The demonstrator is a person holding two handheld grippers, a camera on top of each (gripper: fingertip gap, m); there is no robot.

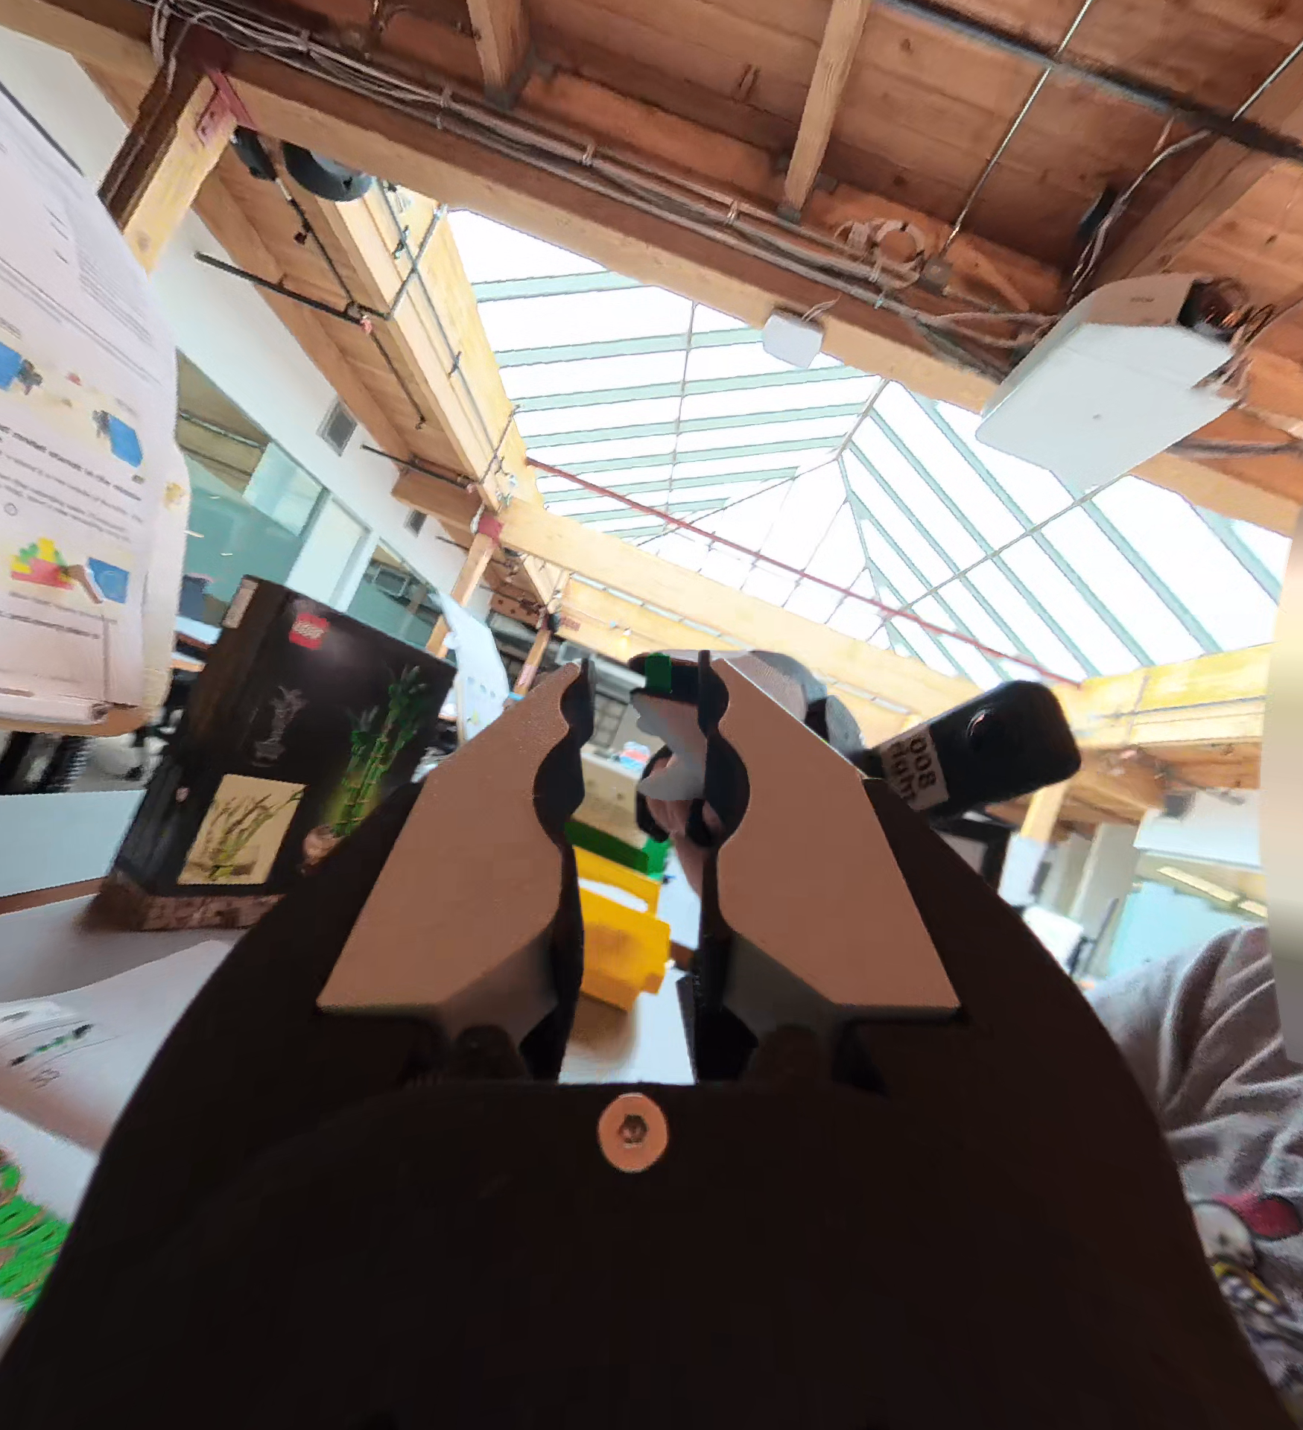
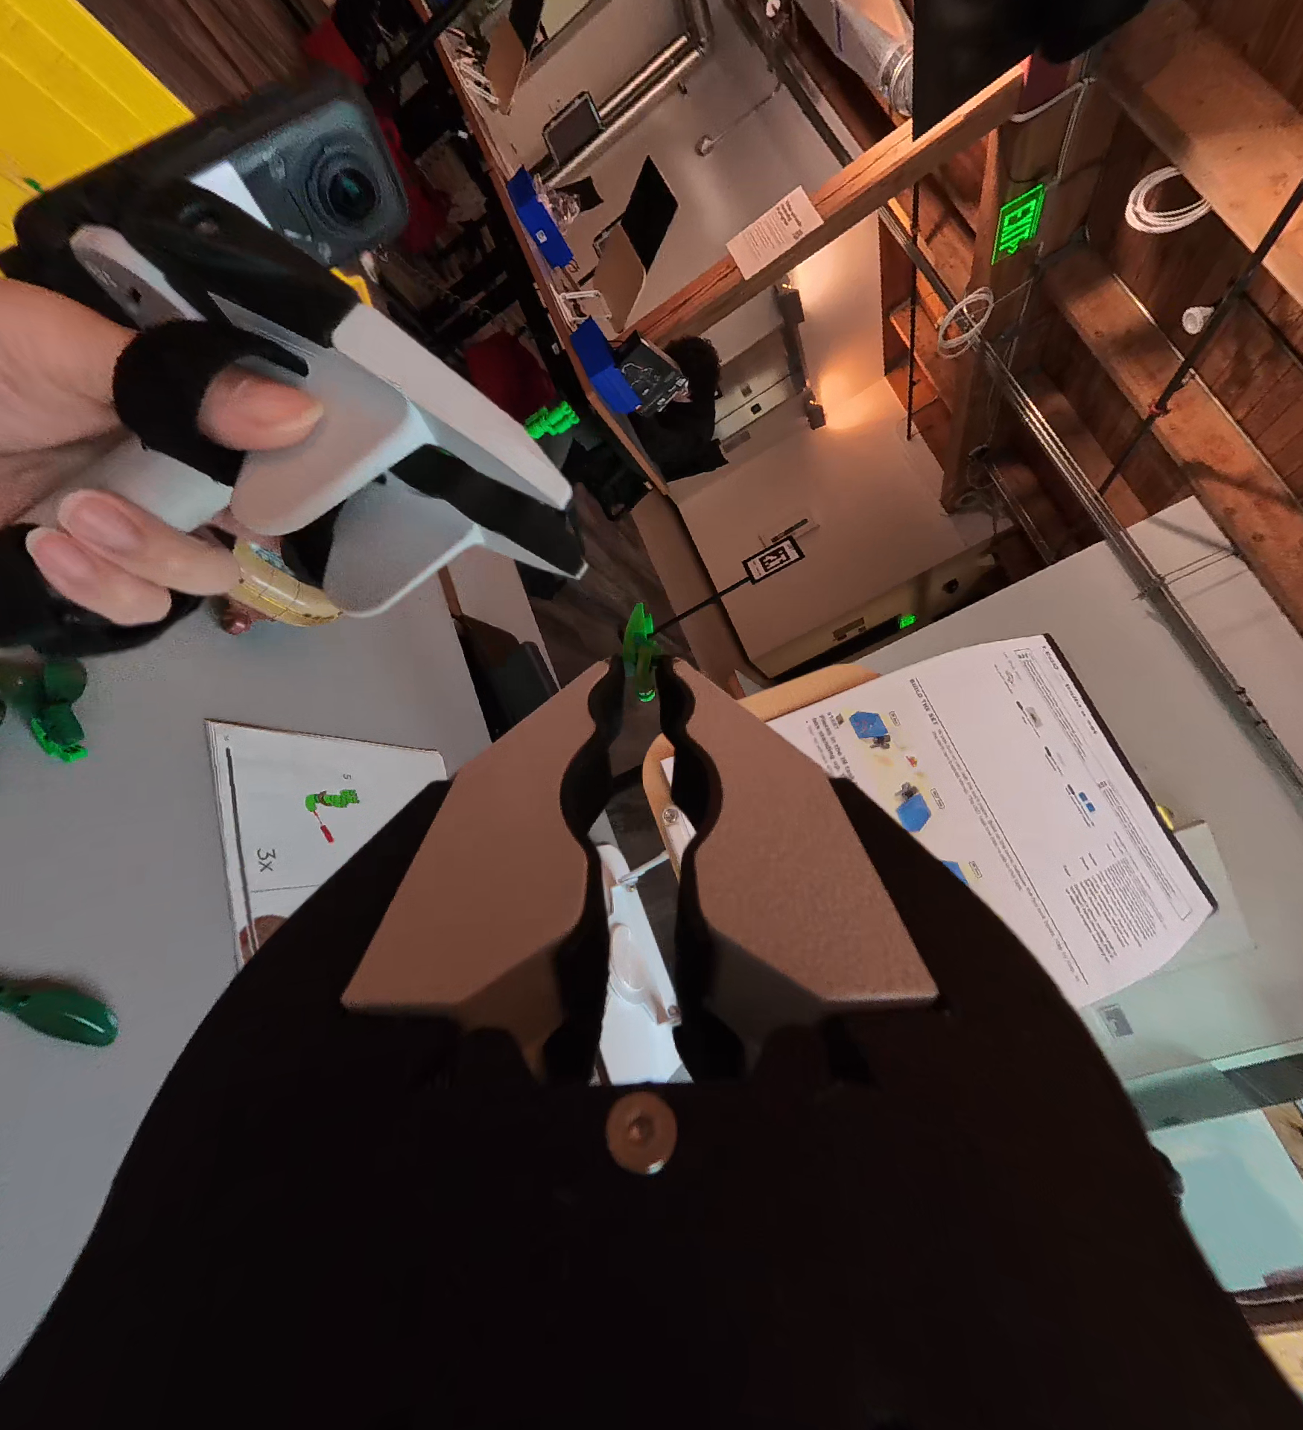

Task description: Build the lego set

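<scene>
My right gripper (image 2: 640, 672) is shut on a small bright green Lego piece (image 2: 639, 654) that sticks out past its tips, held in the air above the table edge. My left gripper (image 1: 644, 673) points up toward the ceiling with a clear gap between its fingers and nothing in it. The green piece (image 1: 657, 669) sits just beyond the left fingertips. In the right wrist view a hand holds the left gripper (image 2: 577, 538) at upper left, close to the green piece. Dark green leaf pieces (image 2: 48, 1010) and bright green pieces (image 2: 56, 727) lie on the grey table (image 2: 129, 890).
An open instruction booklet (image 2: 323, 812) lies on the table. A printed sheet (image 2: 1019, 812) stands on a holder to the right. A tan round piece (image 2: 284, 592) sits under the left gripper. The Lego box (image 1: 284, 743) and yellow bins (image 1: 617, 928) stand behind. A sleeve (image 1: 1252, 1161) is at lower right. The grippers are tip to tip, or close to it.
</scene>
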